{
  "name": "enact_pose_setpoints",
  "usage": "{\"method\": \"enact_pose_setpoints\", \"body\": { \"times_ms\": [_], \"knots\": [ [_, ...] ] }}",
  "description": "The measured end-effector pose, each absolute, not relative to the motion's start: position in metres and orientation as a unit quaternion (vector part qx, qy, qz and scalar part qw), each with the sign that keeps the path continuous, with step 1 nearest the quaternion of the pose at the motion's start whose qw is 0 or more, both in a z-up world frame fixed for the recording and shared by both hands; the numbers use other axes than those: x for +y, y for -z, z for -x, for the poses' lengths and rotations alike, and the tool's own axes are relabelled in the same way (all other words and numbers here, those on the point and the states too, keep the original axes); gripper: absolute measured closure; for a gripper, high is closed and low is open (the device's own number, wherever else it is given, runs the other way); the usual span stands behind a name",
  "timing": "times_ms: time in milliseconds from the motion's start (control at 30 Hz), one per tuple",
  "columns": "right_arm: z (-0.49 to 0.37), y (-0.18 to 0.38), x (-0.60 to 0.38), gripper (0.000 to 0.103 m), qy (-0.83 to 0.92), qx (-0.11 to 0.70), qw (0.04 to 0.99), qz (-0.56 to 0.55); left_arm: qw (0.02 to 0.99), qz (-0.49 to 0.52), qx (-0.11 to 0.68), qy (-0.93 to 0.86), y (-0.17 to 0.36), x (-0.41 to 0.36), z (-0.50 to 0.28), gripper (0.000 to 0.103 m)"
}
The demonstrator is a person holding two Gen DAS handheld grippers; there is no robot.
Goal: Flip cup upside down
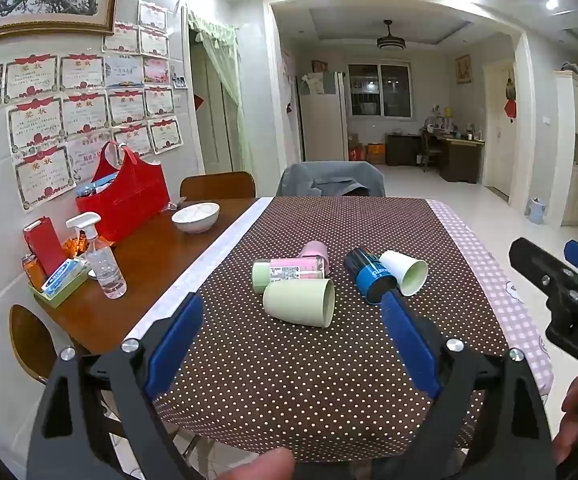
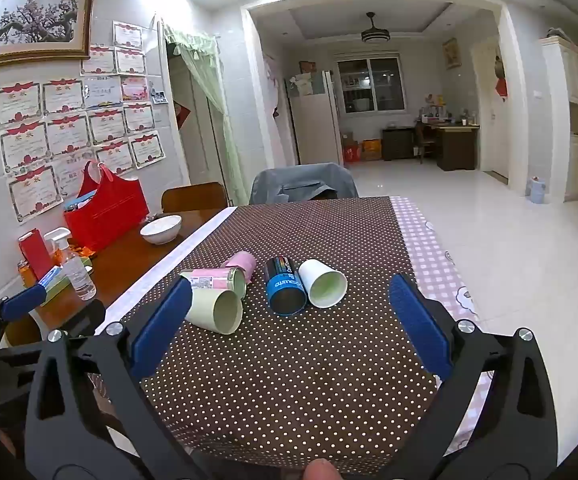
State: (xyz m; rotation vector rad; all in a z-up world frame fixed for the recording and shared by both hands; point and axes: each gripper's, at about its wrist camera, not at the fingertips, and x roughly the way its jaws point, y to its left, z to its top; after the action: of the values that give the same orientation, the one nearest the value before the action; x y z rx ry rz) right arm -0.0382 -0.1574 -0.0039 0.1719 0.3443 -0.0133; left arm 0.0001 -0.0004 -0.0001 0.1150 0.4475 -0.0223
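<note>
Several cups lie on their sides on the dotted brown tablecloth (image 1: 309,360). A pale green cup (image 1: 299,302) (image 2: 215,309) is nearest, mouth toward me. Behind it lie a pink-and-green labelled cup (image 1: 289,270) (image 2: 213,280) and a pink cup (image 1: 316,252) (image 2: 243,263). To the right lie a blue-and-black cup (image 1: 369,274) (image 2: 285,286) and a white cup (image 1: 405,272) (image 2: 323,283). My left gripper (image 1: 293,320) is open and empty, short of the cups. My right gripper (image 2: 289,304) is open and empty, also short of them; it shows at the right of the left wrist view (image 1: 561,280).
A white bowl (image 1: 196,216), red bag (image 1: 127,196), spray bottle (image 1: 101,260) and a tray of small items (image 1: 59,280) stand on the bare wood at the left. A chair draped with grey cloth (image 1: 331,180) stands at the far edge. A checked cloth (image 1: 501,300) covers the right side.
</note>
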Motion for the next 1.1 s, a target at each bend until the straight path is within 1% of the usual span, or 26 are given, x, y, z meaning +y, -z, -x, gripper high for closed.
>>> {"method": "enact_pose_setpoints", "body": {
  "times_ms": [1100],
  "knots": [
    [0.0408, -0.0001, -0.1532, 0.006, 0.006, 0.165, 0.983, -0.084, 0.974, -0.054, 0.221, 0.012, 0.0029, 0.0006, 0.0018, 0.014]
  ]
}}
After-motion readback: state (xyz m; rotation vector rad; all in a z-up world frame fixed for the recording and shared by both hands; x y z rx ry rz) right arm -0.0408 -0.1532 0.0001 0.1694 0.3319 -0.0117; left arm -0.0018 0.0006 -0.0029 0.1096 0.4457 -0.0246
